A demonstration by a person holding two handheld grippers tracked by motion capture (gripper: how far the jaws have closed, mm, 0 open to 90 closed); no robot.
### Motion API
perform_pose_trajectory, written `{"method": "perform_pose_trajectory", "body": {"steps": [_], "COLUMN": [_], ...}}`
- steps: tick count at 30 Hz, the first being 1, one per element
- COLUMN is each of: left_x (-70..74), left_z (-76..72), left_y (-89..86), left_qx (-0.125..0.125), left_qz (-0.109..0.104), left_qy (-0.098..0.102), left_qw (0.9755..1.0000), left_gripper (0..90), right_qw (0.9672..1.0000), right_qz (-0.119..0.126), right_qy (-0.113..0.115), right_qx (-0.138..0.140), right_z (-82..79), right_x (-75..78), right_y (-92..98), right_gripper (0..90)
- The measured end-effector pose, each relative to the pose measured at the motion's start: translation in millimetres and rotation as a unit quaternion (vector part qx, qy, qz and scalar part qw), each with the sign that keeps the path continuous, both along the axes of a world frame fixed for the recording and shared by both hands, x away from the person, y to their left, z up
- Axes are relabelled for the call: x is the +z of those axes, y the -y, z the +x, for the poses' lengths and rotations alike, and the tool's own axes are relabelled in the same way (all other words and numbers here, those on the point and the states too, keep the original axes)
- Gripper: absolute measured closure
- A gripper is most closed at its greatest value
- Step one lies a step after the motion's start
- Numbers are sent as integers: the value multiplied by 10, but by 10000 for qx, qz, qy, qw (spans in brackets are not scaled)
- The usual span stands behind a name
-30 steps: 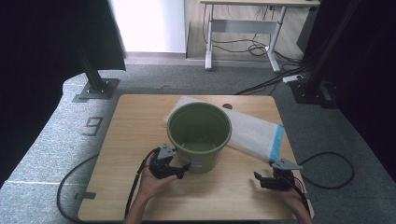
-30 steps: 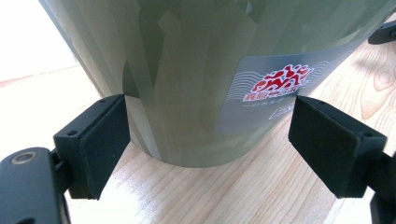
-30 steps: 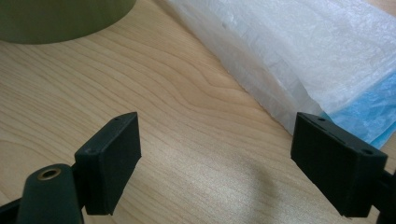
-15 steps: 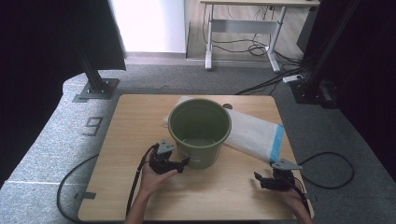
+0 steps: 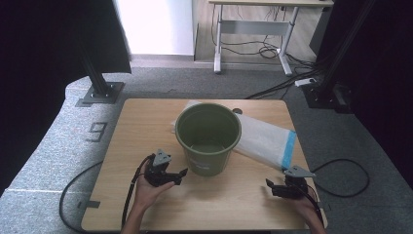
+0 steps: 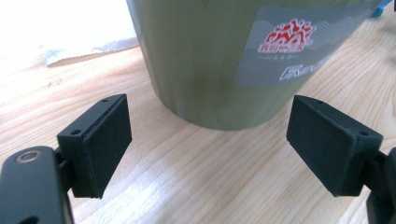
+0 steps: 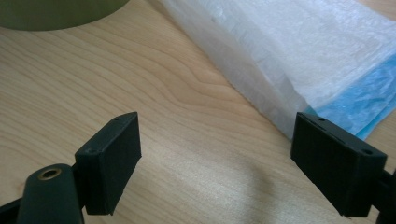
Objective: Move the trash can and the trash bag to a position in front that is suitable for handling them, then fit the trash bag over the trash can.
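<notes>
the olive-green round plastic bucket (image 5: 208, 138) stands upright near the middle of the light wooden surface (image 5: 136, 126), open mouth up, nothing visible inside but its bare bottom. a grey label with red and white print (image 6: 299, 42) sits on its wall, facing the person's side. behind it and to its right lies a flat white woven plastic bag with a blue end strip (image 5: 265, 141), its near left part hidden behind the bucket; whether the two touch cannot be told. the left gripper (image 5: 176, 175) sits low over the surface just in front of and left of the bucket's base, held in the person's left hand (image 5: 148, 189); in the left gripper view its jaws stand wide apart, holding nothing, with the bucket's lower wall straight ahead between them and a gap of bare wood before it. the right gripper (image 5: 272, 187) rests near the front right corner of the surface, well apart from the bucket, close to the bag's blue end. in the right gripper view its jaws are likewise spread wide and hold nothing, the bag's edge lying ahead toward the right jaw. a black cable (image 5: 73, 187) trails off the left of the surface onto the grey floor (image 5: 48, 161).
</notes>
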State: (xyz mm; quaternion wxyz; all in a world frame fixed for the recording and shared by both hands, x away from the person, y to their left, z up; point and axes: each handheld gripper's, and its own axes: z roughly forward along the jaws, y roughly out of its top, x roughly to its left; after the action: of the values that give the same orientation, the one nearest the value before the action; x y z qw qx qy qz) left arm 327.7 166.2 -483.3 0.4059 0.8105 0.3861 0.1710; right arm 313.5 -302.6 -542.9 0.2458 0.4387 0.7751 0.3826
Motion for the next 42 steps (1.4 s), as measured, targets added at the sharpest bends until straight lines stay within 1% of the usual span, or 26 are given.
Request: {"method": "perform_pose_trajectory", "body": {"steps": [2, 6, 8, 10, 11, 12, 15, 16, 17, 18, 20, 21, 24, 26, 27, 28, 30, 32, 33, 34, 35, 36, 37, 39, 40, 42], "left_x": [-16, -80, -102, -120, -148, -148, -187, -203, -219, -232, -244, -246, -245, -253, -260, -269, -285, -296, -302, -314, -326, -355, -381, -431, -450, -469], "left_z": [-21, -33, -43, -49, -61, -61, -83, -90, -93, -97, -108, -111, -118, -129, -136, -144, -153, -153, -151, -153, -152, -152, -154, -160, -165, -168], "left_y": [-38, -118, -157, -194, -244, -244, -320, -345, -367, -386, -424, -439, -492, -507, -514, -520, -525, -532, -538, -542, -548, -554, -559, -568, -578, -607], "left_qx": [13, 104, 126, 151, 203, 203, 250, 269, 277, 285, 318, 334, 398, 426, 431, 420, 428, 451, 452, 477, 483, 499, 511, 571, 602, 624], "left_qz": [18, 79, 90, 98, 95, 95, 114, 102, 120, 188, 294, 287, 315, 324, 326, 326, 426, 445, 408, 349, 308, 276, 313, 438, 455, 373], "left_qy": [-27, -134, -129, -163, -190, -190, -234, -240, -281, -306, -324, -339, -334, -345, -350, -371, -390, -387, -383, -375, -385, -430, -456, -510, -520, -545], "left_qw": [10000, 9998, 9998, 9997, 9996, 9996, 9993, 9993, 9991, 9989, 9985, 9985, 9982, 9980, 9979, 9979, 9974, 9972, 9974, 9975, 9976, 9974, 9972, 9961, 9958, 9959], "left_gripper": [138, 138, 137, 137, 137, 138, 138, 138, 138, 138, 139, 139, 138, 139, 139, 138, 137, 137, 137, 139, 139, 139, 139, 139, 138, 141], "right_qw": [9999, 9998, 9998, 9998, 9998, 9998, 9996, 9996, 9996, 9996, 9993, 9993, 9990, 9996, 9997, 9996, 9992, 9989, 9986, 9984, 9984, 9986, 9989, 9991, 9991, 9991], "right_qz": [-84, -35, -12, -38, -48, -48, -237, -278, -267, -267, -352, -352, -410, -243, -168, -139, -130, -257, -358, -413, -413, -376, -268, -85, -27, -58], "right_qy": [67, 68, 61, 72, 116, 116, 124, 72, -49, -49, -81, -81, -53, -52, -102, -155, -260, -294, -294, -261, -261, -261, -310, -368, -379, -388], "right_qx": [-87, -196, -172, -153, -128, -128, -59, -25, -49, -49, -85, -85, -149, -156, -159, -179, -270, -251, -247, -277, -277, -274, -245, -200, -180, -172], "right_z": [13, 79, 141, 217, 295, 295, 469, 534, 664, 664, 812, 812, 927, 980, 1003, 1022, 1047, 1052, 1050, 1048, 1048, 1051, 1056, 1062, 1066, 1060], "right_x": [14, 56, 84, 120, 161, 161, 205, 200, 178, 178, 142, 142, 118, 96, 75, 50, -2, -40, -54, -70, -70, -72, -74, -82, -84, -76], "right_y": [-12, -56, -111, -172, -224, -224, -314, -333, -370, -370, -431, -431, -468, -467, -463, -460, -464, -489, -506, -526, -526, -524, -517, -501, -493, -479], "right_gripper": [150, 129, 130, 130, 138, 138, 155, 164, 169, 169, 180, 180, 184, 213, 219, 223, 240, 287, 311, 372, 372, 405, 445, 568, 630, 751]}}
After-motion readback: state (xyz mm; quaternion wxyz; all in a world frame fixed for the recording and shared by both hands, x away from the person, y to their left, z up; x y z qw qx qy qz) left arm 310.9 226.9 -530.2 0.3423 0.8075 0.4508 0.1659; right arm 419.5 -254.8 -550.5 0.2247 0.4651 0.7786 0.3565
